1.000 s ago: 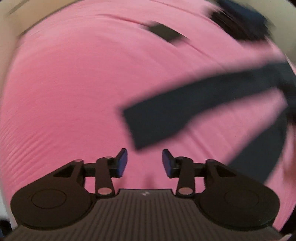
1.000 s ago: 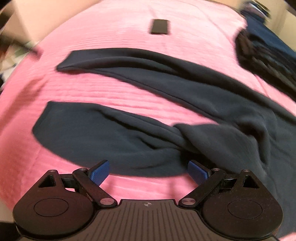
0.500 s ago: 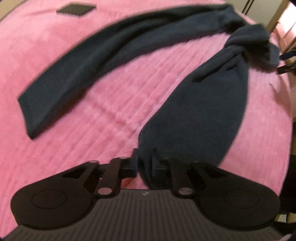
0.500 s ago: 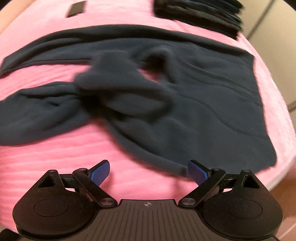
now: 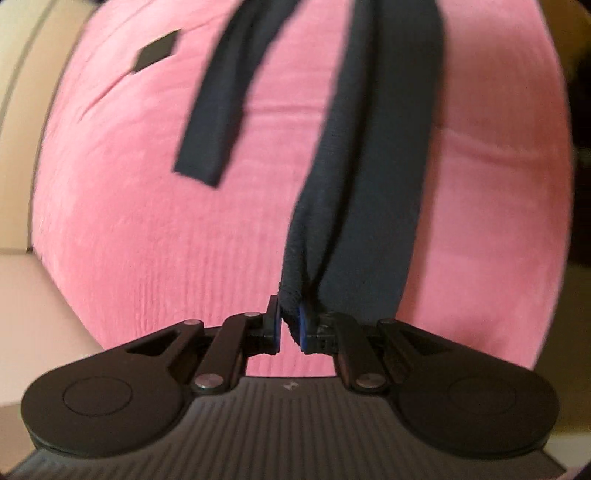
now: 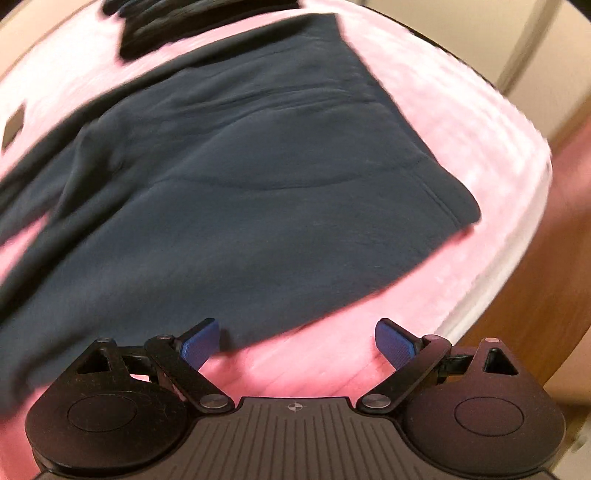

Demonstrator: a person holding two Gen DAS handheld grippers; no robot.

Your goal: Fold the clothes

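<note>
- Navy sweatshirt (image 6: pixel 240 177) lies spread on a pink bed cover (image 5: pixel 147 240), body flat and hem toward the right edge, both sleeves running out to the left in the right-wrist view.
- The left gripper (image 5: pixel 289 328) is clenched on the cuff of one sleeve (image 5: pixel 369 166), lifting it taut off the bed; the other sleeve (image 5: pixel 221 110) lies flat, just beside it.
- The right gripper (image 6: pixel 295 341) hovers with its blue fingers (image 6: pixel 201 341) spread wide and empty, just at the near edge of the sweatshirt's body.
- A small dark rectangle (image 5: pixel 155 55) sits on the cover, far off and well apart from the cloth; a dark pile of clothes (image 6: pixel 155 33) rests at the far end.
- Judged step: carrying the sleeve across the body. It should go well if the cuff stays pinched deep, the sleeve is kept straight and laid flat across the chest, while the right fingers pin or hold the near edge so the body does not drag.
- Risk: the thick fleece may bunch at the shoulder.
</note>
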